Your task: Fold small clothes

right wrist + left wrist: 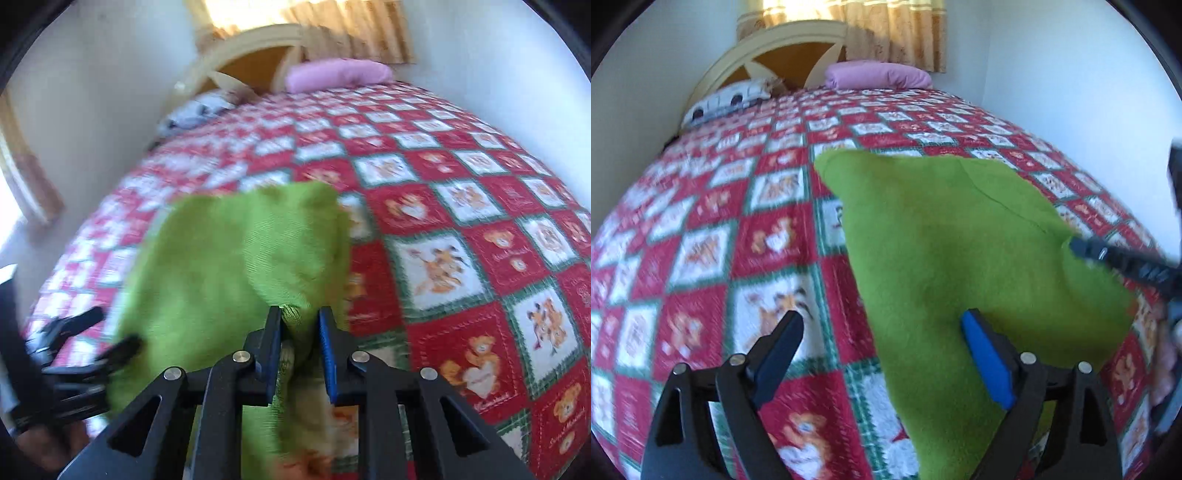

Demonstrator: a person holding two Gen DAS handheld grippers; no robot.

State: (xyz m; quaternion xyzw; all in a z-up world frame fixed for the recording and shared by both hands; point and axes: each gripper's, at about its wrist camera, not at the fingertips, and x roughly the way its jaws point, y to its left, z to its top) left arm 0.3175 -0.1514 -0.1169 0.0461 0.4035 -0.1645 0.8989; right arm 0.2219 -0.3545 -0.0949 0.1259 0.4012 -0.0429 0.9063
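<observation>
one gripper, the right gripper (298, 319), pinches the green cloth (945, 236) at lower centre; the left gripper (882, 343) gapes empty. probably mid-fold: next, lay it flat on the bed (701, 221).

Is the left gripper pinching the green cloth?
No, the left gripper has its jaws wide apart, with the green cloth only passing over one of them, not squeezed between.
</observation>
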